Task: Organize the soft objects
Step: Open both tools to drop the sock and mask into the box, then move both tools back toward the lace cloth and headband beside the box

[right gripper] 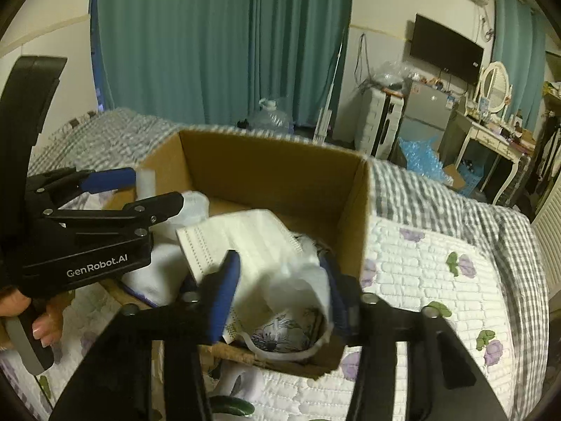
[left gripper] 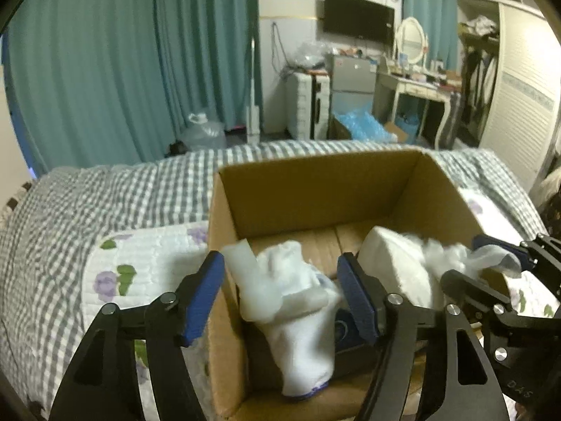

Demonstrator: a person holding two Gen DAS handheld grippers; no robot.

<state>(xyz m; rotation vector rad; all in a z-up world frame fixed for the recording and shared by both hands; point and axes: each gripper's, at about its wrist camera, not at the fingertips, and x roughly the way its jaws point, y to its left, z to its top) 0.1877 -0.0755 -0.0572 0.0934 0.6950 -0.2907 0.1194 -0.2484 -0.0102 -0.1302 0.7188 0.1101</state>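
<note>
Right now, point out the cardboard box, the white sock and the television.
cardboard box (left gripper: pixel 315 189), left wrist view, inner back wall.
white sock (left gripper: pixel 301 343), left wrist view, middle of the fabric.
television (left gripper: pixel 357 17), left wrist view, screen centre.

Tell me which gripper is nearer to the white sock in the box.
Left. The left gripper has its open fingers on either side of the white sock inside the cardboard box. The right gripper sits beside it, around the white pack.

White cloths (left gripper: pixel 298 315) in the box (left gripper: pixel 315 189) are motion-blurred.
</note>
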